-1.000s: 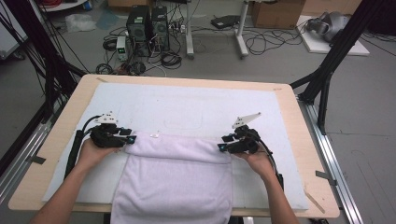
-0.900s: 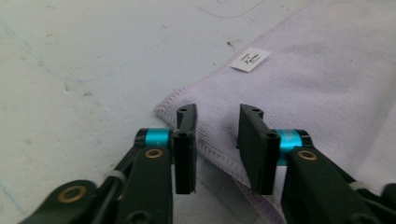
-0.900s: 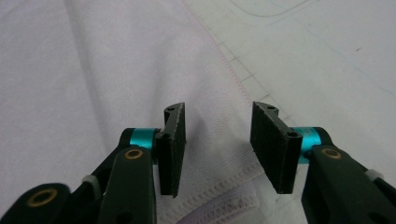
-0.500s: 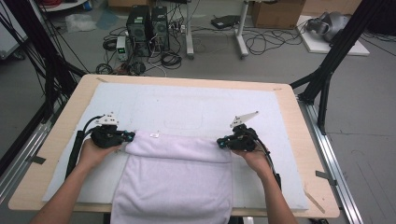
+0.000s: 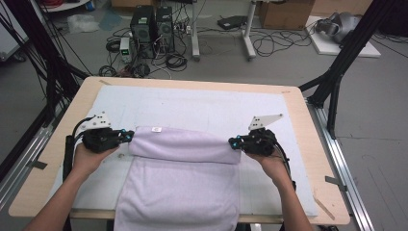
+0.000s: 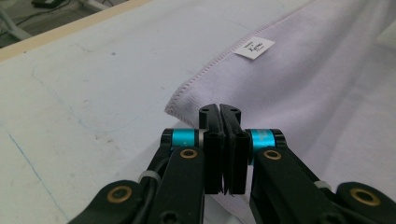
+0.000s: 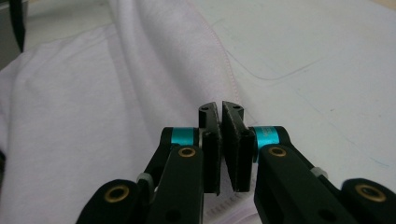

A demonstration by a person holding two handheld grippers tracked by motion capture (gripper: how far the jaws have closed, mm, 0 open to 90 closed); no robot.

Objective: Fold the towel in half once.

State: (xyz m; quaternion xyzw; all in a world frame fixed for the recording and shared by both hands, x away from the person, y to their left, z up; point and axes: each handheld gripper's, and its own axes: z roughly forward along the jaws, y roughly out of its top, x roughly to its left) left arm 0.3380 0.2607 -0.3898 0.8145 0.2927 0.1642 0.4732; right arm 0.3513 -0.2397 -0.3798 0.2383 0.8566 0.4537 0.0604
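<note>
A lavender towel [image 5: 183, 187] lies on the white mat [image 5: 202, 108], its near part hanging over the table's front edge. Its far edge is raised into a long fold between the two grippers, with a small white label [image 5: 156, 129] on top. My left gripper [image 5: 130, 136] is shut on the fold's left end, and my right gripper [image 5: 232, 143] on its right end. In the left gripper view the jaws [image 6: 219, 109] are pressed together over the towel [image 6: 327, 93], near its hemmed corner and label [image 6: 253, 47]. In the right gripper view the jaws [image 7: 219, 106] meet over the towel [image 7: 93, 116] beside its stitched hem.
The wooden table [image 5: 308, 120] shows a bare rim around the mat. Black frame legs [image 5: 337, 77] stand at the right and left corners. Computers [image 5: 151, 24], cables and boxes lie on the floor beyond the far edge.
Both grippers have risen a little, carrying the towel's far edge up. That edge lay flat before and now stands as a raised fold between them.
</note>
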